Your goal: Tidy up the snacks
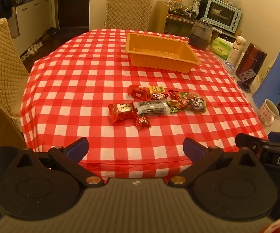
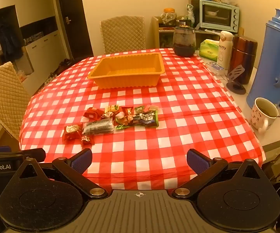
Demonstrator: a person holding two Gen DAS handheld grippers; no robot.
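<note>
At the near edge of the table, both claws are hanging side by side over the checked cloth [image 2: 178, 116], the left gripper [image 1: 136, 147] and the right gripper [image 2: 139, 158] each with its jaws spread wide and nothing between them, well short of anything to pick up; I am judging that they are being held back here so both cameras are taking in the whole spread before the first reach. Further in, the snacks [image 1: 155, 103] are lying in a loose cluster near the middle of the cloth, small red wrappers, a yellow one, a clear-and-black packet [image 2: 99, 126] and a green-edged pouch [image 2: 143, 119], some touching or overlapping. Beyond them the orange tray [image 2: 128, 71] is sitting with nothing in it, presumably waiting to receive them. Off along the right side, a mug [image 2: 262, 114] is holding a spoon beside a blue thermos [image 2: 273, 58], and a dark jar [image 2: 184, 40] is standing past the tray.
</note>
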